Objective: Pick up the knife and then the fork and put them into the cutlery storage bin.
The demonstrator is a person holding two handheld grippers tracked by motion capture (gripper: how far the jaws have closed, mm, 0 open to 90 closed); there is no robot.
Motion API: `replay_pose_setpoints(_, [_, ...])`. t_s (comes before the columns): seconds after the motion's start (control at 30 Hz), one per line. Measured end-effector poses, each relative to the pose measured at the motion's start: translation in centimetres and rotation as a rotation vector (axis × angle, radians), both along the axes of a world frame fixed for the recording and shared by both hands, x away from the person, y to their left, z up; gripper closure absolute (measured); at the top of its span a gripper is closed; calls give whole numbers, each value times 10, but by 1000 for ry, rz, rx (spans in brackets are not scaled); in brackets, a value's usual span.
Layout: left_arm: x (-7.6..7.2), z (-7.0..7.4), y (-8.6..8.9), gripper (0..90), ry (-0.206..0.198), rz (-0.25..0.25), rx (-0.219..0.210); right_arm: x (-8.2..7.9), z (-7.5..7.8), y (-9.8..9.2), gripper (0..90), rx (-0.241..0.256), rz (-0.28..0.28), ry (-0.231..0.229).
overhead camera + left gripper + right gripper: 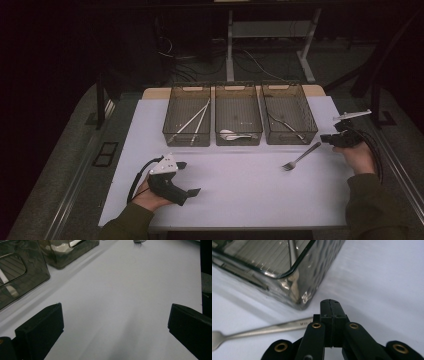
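A white table [225,190] holds three dark see-through bins [239,121] in a row near its far edge. A fork [300,156] lies flat on the table, just in front of the right bin and near the right edge. The right gripper [325,139] sits at the end of the fork's handle. Its jaws are pressed together, with nothing between them. The left gripper [188,178] rests near the front left corner, and its jaws are wide apart.
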State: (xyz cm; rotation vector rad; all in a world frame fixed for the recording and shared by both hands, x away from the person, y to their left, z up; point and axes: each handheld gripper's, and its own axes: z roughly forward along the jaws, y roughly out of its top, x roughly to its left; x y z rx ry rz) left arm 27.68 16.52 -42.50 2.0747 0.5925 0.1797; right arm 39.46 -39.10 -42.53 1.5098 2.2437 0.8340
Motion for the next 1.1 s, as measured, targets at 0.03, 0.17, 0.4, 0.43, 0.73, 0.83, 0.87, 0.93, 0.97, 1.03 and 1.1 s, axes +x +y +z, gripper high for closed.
replay_pose_setpoints(0.03, [0, 0, 0, 0, 1, 0, -1, 3, -2, 1, 895, 0, -2, 3])
replay_pose_setpoints(0.17, [0, -1, 1, 0, 4, 1, 1, 11, -12, 3, 895, -13, -20, 29])
replay_pose_setpoints(0.4, [0, -1, 0, 0, 6, 1, -2, 14, -14, 7, 896, -28, -6, 31])
replay_pose_setpoints(0.43, [0, -1, 0, 0, 5, 0, -1, 14, -14, 7, 896, -36, 2, 30])
replay_pose_setpoints(0.73, [0, -1, 0, 0, 6, 2, -1, 15, -16, 9, 897, -37, 5, 49])
replay_pose_setpoints(0.83, [0, -1, 0, 0, 4, -1, 1, 12, -15, 8, 897, -45, 15, 64])
replay_pose_setpoints(0.87, [0, 0, 0, 0, 2, -2, 2, 11, -14, 8, 897, -49, 19, 69])
replay_pose_setpoints(0.93, [0, 0, 0, 0, 1, -2, 2, 7, -13, 8, 897, -59, 28, 79])
replay_pose_setpoints(0.97, [0, 0, 0, 0, 2, -2, 3, 6, -13, 8, 897, -60, 27, 87])
replay_pose_setpoints(1.03, [0, 0, 0, 0, 1, -3, 2, 1, -12, 8, 897, -68, 37, 93])
replay_pose_setpoints(1.1, [-1, 0, 0, 0, 0, -3, 1, -3, -11, 8, 897, -76, 53, 99])
